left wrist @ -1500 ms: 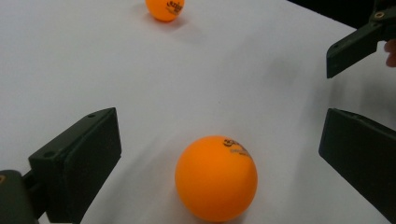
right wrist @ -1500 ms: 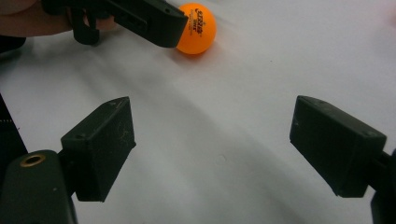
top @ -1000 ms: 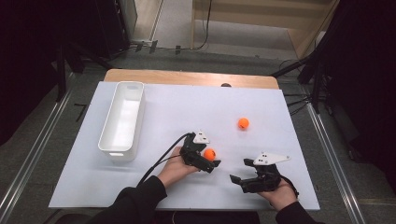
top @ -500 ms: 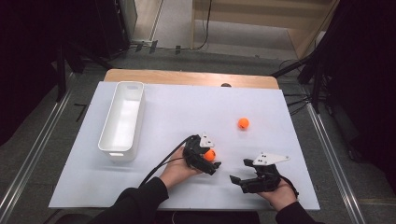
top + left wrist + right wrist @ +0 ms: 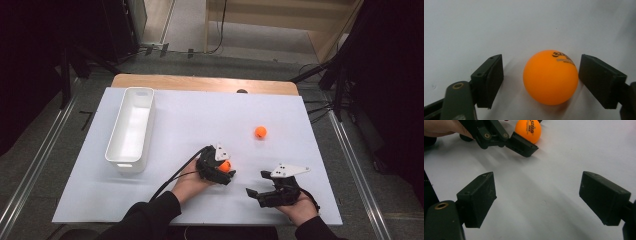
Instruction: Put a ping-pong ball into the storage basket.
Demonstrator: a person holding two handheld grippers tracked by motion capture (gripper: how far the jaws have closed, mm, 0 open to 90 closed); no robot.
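High view: left tongs low on the white counter, straddling the near ball, with the jaws just now closing in on it. Right tongs at about 4 o'clock from that ball, resting apart with nothing between the jaws. Far ball loose at 2 o'clock, white tray empty off at 10 o'clock. Too small here to tell whether any pad touches.

Left gripper view: near ball on the counter between the pads, not yet clamped. Clear gap at the 9 o'clock pad, while the 3 o'clock pad sits just beside the ball or perhaps grazes it. Main risk — uneven closing: one pad arriving first and shoving the ball sideways, or a pinch in front of or behind its middle squirting it out toward 12 o'clock across the open counter. Nothing nearby to stop a roll. Lifting before both pads bear would likely leave it behind.

Look of the ball: bright orange, smooth and matte, perfectly round, small dark printed lettering near the top at 1 o'clock — light and hard by the look, so probably quick to skid.

Right gripper view: right tongs gaping wide over bare counter; the near ball up at 12 o'clock beside one jaw of the left tongs.
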